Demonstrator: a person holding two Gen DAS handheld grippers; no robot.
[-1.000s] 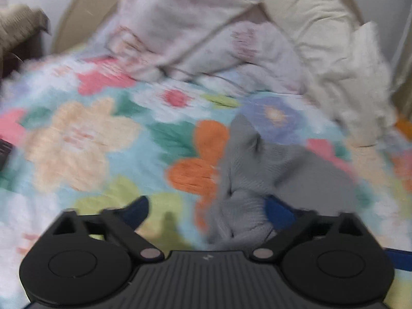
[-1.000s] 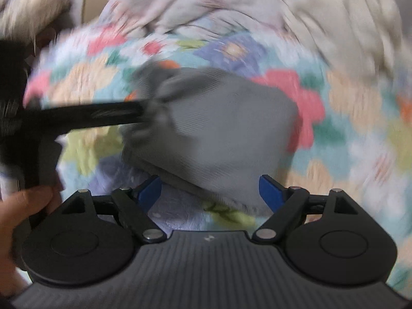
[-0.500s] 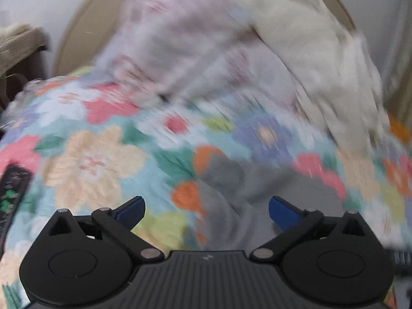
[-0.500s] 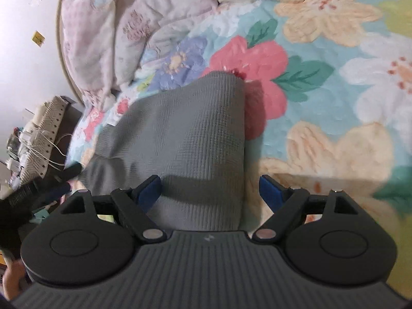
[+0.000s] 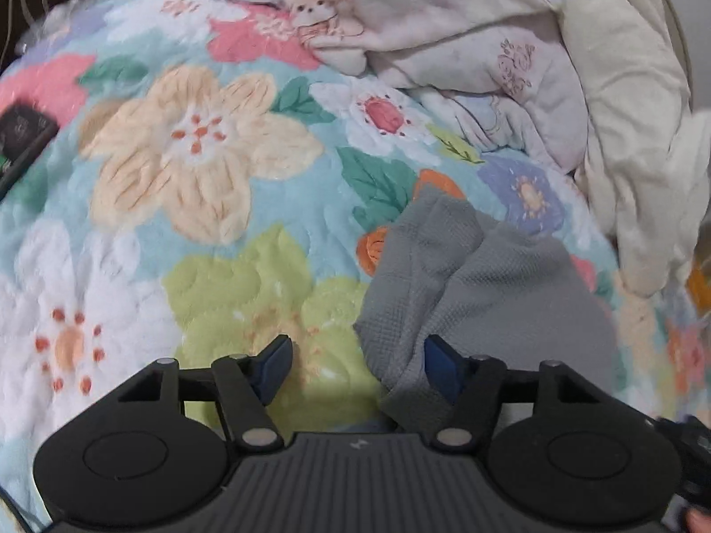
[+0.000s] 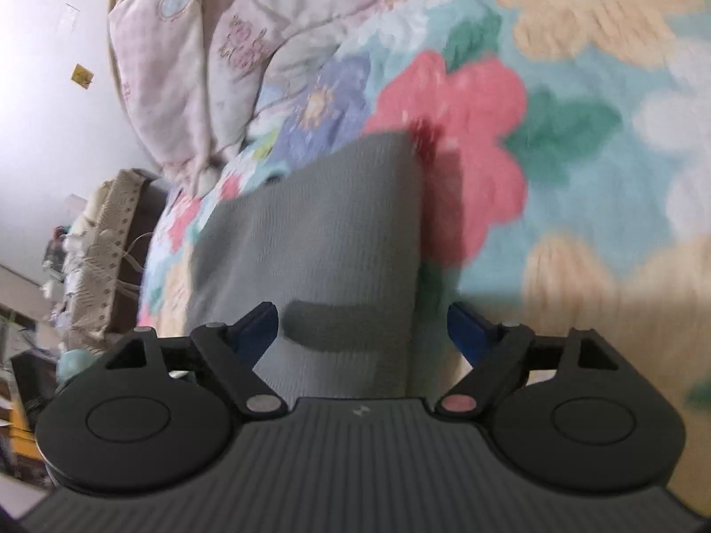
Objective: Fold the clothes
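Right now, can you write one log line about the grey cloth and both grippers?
grey cloth: lying on flowery blanket | left gripper: open, at rumpled edge | right gripper: open, over smooth end

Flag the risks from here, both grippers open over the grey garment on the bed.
1. The left gripper is open with the grey garment bunched at one finger; closing may pinch several layers and ruin the fold.
2. The floral quilt is soft, so either gripper could snag it too.
3. The right gripper straddles the garment's edge; the view is blurred, so its grasp could miss.
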